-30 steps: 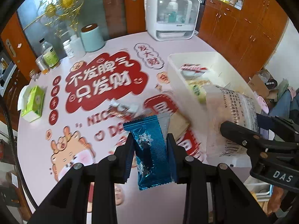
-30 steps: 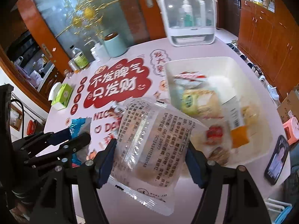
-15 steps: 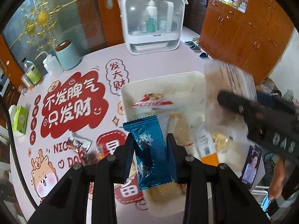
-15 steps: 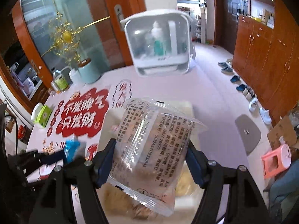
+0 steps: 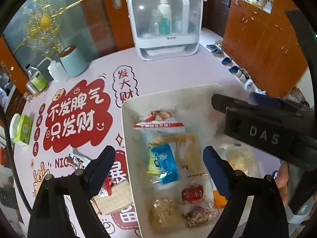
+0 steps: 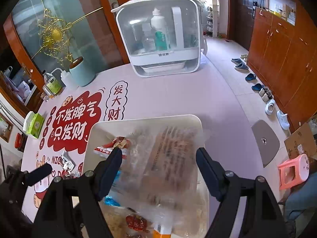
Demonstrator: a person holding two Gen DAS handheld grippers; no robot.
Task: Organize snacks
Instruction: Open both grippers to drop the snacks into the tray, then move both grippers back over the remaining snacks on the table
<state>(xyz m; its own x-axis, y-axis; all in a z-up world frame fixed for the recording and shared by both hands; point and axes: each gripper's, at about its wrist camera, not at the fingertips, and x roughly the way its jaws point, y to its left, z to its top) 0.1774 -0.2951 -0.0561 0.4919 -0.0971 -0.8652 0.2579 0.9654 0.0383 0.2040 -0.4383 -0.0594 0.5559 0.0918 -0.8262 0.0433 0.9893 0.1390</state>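
Covering most of both views is the round table [image 5: 178,79], its pale pink cloth printed with red cartoon panels and Chinese characters. At its far edge stands a white storage case with a clear front [image 5: 164,19], bottles inside, and to the left of that a mint-green canister [image 5: 73,61]. Nearer, on the right side of the cloth, sits the white bin [image 5: 126,138] — a shallow rectangular tub that holds the sorted snacks. Above it hang both grippers. The right gripper [image 6: 158,168] has just been spreading its jaws wide, and the large clear bag of printed snack [image 6: 168,158], blurred, lies between the fingers over the bin; I cannot tell whether a pad still touches it. The left gripper [image 5: 158,164] has likewise just been opening wide, and the blue wrapped snack [image 5: 164,160] lies in the bin under the gap, free of both pads, beside a yellow-green packet [image 5: 152,162]. Smaller still, a red round sweet [image 5: 192,193] rests near the bin's close end, and a few wrapped pieces [image 5: 77,160] remain on the cloth left of the bin.
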